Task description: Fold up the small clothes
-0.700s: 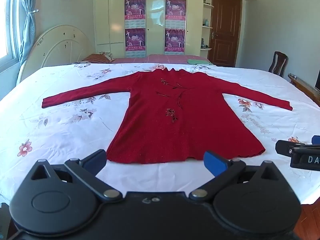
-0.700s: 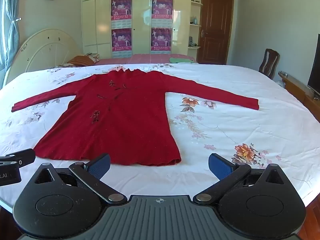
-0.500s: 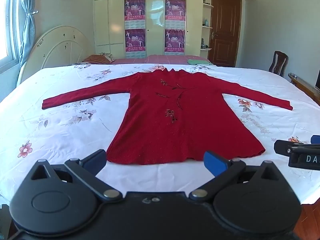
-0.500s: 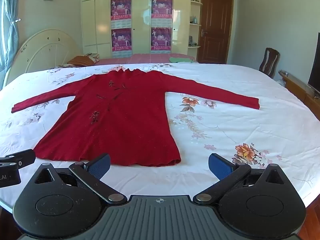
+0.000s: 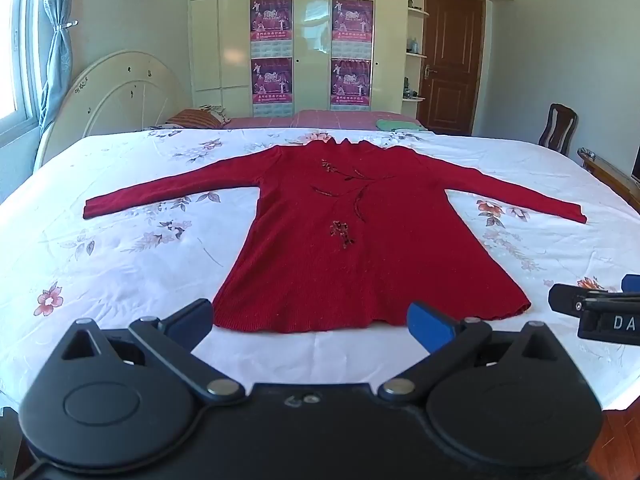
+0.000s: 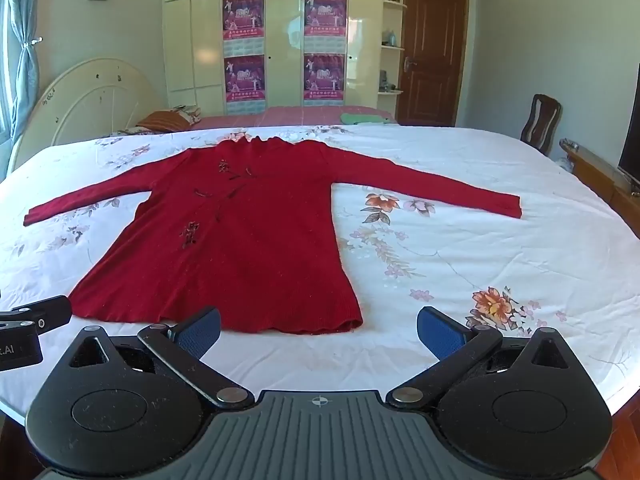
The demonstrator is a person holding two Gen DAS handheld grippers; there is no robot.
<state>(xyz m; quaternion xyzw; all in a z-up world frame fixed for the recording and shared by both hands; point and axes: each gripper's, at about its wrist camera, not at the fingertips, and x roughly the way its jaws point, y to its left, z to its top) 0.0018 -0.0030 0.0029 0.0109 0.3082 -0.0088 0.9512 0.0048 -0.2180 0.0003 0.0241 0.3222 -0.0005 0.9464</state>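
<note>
We note a red sweater [image 5: 352, 240] spread flat, front up, on the bed [image 5: 120, 264], over the flowered sheet. Collar points away from us toward the wardrobe [image 5: 312, 40]; hem lies nearest, just ahead of both grippers. We judge this layout deliberate: a flat, fully spread garment gives clean fold lines and free edges to pinch.

Left to right. The left sleeve [image 5: 172, 188] runs out toward the headboard [image 5: 112, 88] side, straight, cuff well apart from the body. The left gripper [image 5: 312, 320] hovers low before the hem, released, jaws wide, nothing between them; its span covers most of the hem's left and middle part. The body of the sweater shows dark embroidery down the chest, no wrinkles of note. The right gripper [image 6: 320, 326] is likewise released and empty, and sits before the hem's right corner [image 6: 352, 324], with bare sheet ahead of its right finger. The right sleeve [image 6: 432, 188] stretches toward the chair [image 6: 540, 120] side, also straight.

Each gripper shows at the edge of the other's view, so we take them as side by side, near each other.

Judgement: no fold is made yet. Both grippers pitch down toward the sheet, which suits a pinch on hem or sleeve. The knit looks soft and may sag or drag when lifted.
</note>
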